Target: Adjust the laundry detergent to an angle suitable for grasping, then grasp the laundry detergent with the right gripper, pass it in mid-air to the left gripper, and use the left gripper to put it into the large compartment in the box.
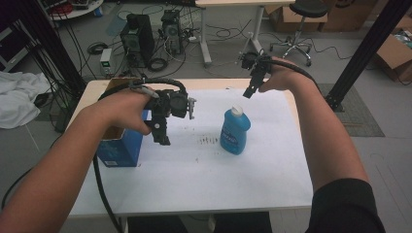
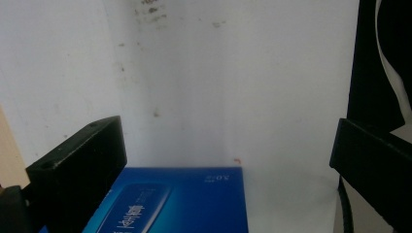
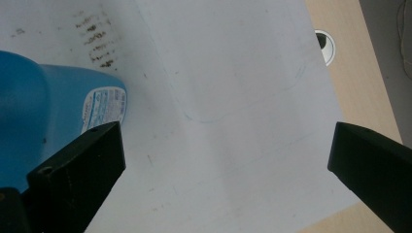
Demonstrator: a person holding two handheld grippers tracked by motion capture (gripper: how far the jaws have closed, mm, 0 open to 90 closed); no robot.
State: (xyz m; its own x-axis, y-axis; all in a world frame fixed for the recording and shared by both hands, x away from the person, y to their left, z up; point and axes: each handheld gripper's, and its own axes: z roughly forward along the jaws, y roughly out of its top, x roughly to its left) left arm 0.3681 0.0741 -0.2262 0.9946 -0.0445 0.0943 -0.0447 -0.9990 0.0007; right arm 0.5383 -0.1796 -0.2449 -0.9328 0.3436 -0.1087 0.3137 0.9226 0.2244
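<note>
1. High view: table (image 1: 194,184) covered by a white sheet, with a blue bottle (image 1: 235,130) standing upright near its middle, white cap on top. A blue box (image 1: 120,145) with an open cardboard-coloured top stands at the left side of the table. Dark smudges (image 1: 209,141) mark the sheet between box and bottle. The left gripper (image 1: 161,133) is held above the table just beside the box's right edge, jaws pointing down, well left of the bottle. The right gripper (image 1: 251,87) is held up behind and slightly right of the bottle, near the far edge, jaws pointing down toward the sheet and apart from the bottle. From here the spread of either pair of jaws is hard to judge.

2. Left gripper view: the left gripper (image 2: 228,160) has its two black jaws spread wide with nothing between them but the white sheet (image 2: 233,87). The blue box (image 2: 180,199) lies at the bottom, nearer the left jaw, touching neither jaw as far as can be seen.

3. Right gripper view: the right gripper (image 3: 226,155) is likewise spread wide and empty. The blue bottle (image 3: 43,111), label visible, sits at the left, partly behind the left jaw and outside the gap. Bare wooden tabletop (image 3: 359,63) with a round cable hole (image 3: 326,46) shows at the right.
</note>
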